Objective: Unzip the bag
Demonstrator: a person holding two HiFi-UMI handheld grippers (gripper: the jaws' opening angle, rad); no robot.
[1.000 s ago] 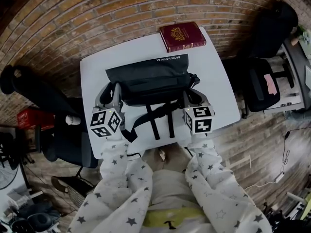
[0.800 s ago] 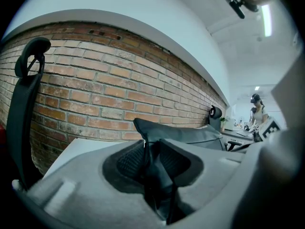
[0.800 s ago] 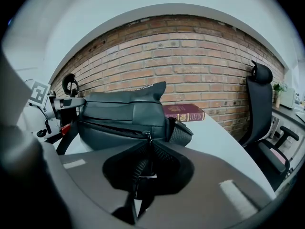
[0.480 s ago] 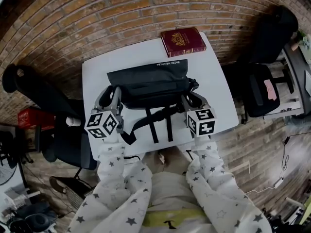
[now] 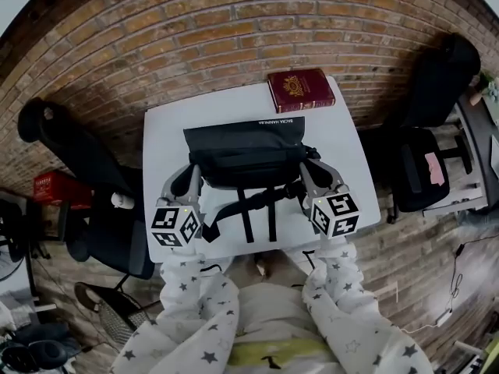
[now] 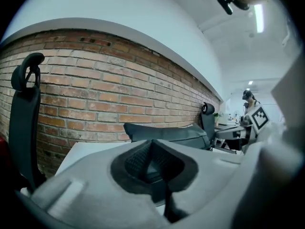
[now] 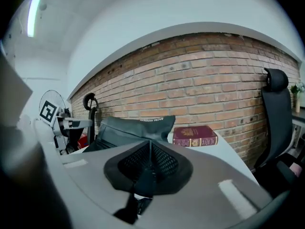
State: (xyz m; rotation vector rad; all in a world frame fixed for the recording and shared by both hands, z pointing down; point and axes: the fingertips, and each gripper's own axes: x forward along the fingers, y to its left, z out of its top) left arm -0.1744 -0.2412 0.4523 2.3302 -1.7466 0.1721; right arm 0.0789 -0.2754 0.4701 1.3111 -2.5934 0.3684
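Bag [image 5: 245, 150] amid table [image 5: 165, 139], book [image 5: 301, 90] at corner

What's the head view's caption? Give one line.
Left tool and right tool flank a black bag on a white table.

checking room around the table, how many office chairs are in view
2. One black chair stands off the table's left side, a second chair off its right side, both near the brick wall. More may be hidden outside the frame.

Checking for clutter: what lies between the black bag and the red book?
Only a narrow strip of bare white table separates the bag and the book, as the head view shows.
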